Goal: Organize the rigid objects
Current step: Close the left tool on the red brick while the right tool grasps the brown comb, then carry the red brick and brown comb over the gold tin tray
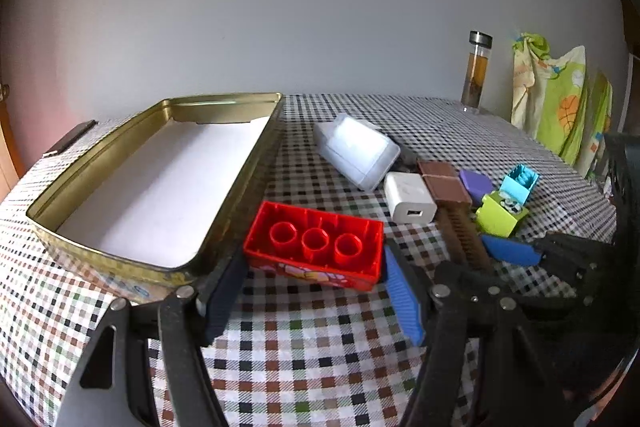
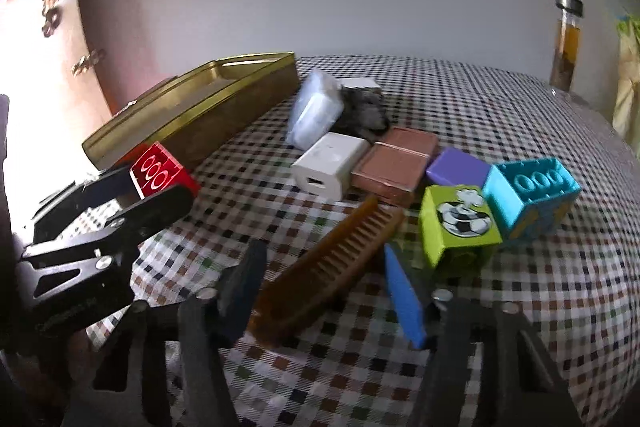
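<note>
Between the left gripper's (image 1: 312,291) two pads sits the red block (image 1: 314,247), clamped at both ends, hollow side up, just beside the open gold tin (image 1: 224,203) on the checked tablecloth (image 1: 312,359). Astride the brown comb (image 2: 332,267), the right gripper's (image 2: 326,293) pads stand slightly apart from it, not pressing. Beyond lie a green block (image 2: 456,227), a turquoise block (image 2: 528,199), a purple block (image 2: 456,167), a brown box (image 2: 394,165), a white charger (image 2: 330,165) and a pale case (image 2: 316,113).
</note>
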`<state>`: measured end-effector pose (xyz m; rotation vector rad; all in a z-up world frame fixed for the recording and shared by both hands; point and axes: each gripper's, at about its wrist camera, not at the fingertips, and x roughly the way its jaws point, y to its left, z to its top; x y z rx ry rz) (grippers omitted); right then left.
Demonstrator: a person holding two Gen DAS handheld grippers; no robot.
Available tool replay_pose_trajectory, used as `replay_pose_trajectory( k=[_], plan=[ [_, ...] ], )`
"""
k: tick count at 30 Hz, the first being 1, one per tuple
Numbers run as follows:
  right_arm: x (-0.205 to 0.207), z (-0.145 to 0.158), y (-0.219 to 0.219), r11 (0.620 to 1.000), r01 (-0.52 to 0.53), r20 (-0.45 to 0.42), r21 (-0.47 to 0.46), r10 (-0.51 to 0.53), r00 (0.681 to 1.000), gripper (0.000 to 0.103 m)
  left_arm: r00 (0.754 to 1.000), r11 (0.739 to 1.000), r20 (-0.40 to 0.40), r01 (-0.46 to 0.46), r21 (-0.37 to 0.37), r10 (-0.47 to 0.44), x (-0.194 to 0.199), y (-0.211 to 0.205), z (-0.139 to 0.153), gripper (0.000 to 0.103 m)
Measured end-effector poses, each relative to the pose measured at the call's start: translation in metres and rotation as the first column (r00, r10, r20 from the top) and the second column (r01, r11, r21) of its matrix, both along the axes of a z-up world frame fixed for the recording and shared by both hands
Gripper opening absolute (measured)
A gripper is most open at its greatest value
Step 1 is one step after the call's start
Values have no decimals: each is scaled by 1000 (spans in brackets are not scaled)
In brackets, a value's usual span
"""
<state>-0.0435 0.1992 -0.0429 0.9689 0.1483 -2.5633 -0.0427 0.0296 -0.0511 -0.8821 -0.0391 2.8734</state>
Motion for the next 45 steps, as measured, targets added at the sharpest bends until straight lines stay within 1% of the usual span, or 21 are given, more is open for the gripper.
replay_pose_trajectory(
  k=[1,2,5,6,7,11,15,21,27,45],
  plan=[
    [2,0,-3,1000,-10,-12,20,10,1000,48,1000,1000,3,5,8,-5,-1,-1,0,67],
    [3,0,-4,1000,-17,-16,22,17,1000,46,1000,1000,5,8,15,-8,-1,-2,0,67],
    [4,0,1,1000,-21,-15,3,21,1000,39,1000,1000,-3,11,14,-11,0,-1,1,67],
    [3,0,2,1000,-22,-16,1,22,1000,34,1000,1000,-9,11,12,-11,2,0,1,67],
    [4,-1,3,1000,-22,-21,3,22,1000,28,1000,1000,-15,11,10,-11,2,1,1,67],
    [8,-2,4,1000,-30,-33,-6,30,999,28,999,1000,-37,17,1,-17,5,3,2,67],
    [7,-2,8,998,-34,-32,-43,33,999,27,998,1000,-53,17,-11,-18,7,5,3,67],
    [13,0,8,998,-41,-85,-47,37,996,27,997,1000,-76,23,-18,-25,10,6,4,67],
    [16,4,10,996,-49,-126,-74,39,991,27,994,999,-103,25,-30,-28,14,6,6,67],
    [22,6,15,989,-69,-179,-128,45,983,27,988,998,-151,20,-56,-28,23,11,8,67]
  ],
)
